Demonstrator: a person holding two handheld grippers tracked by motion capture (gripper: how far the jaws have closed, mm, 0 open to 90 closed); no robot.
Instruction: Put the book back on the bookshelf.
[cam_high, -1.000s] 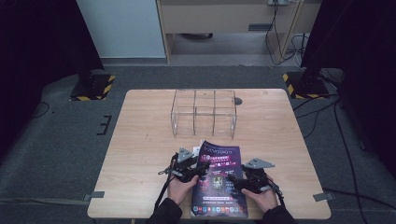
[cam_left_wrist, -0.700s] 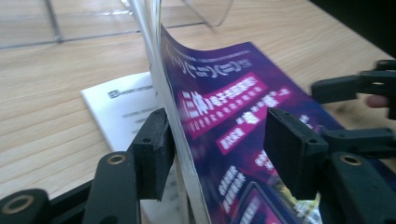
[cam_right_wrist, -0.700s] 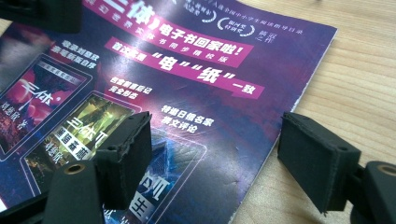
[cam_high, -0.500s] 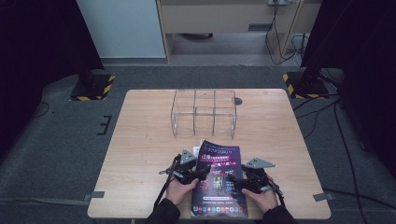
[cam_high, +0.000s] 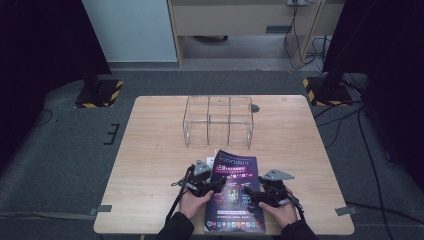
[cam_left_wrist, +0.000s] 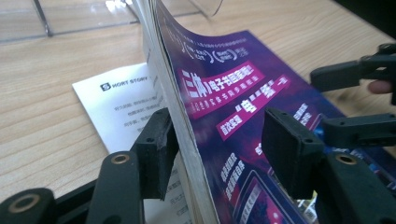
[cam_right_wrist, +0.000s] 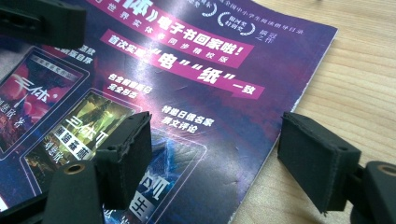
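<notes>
Both forearms, in dark sleeves, enter from the bottom edge of the high view, close together and angled slightly inward. The left hand (cam_high: 192, 202) grips the black two-jaw left gripper (cam_high: 216, 186), which points right and forward, a grey three-cornered plate on top. In the left gripper view its jaws stand apart. The right hand (cam_high: 280, 212) holds the black two-jaw right gripper (cam_high: 250, 192), pointing left toward the other. Its jaws gape wide in the right gripper view. The two grippers lie near each other, not touching.
</notes>
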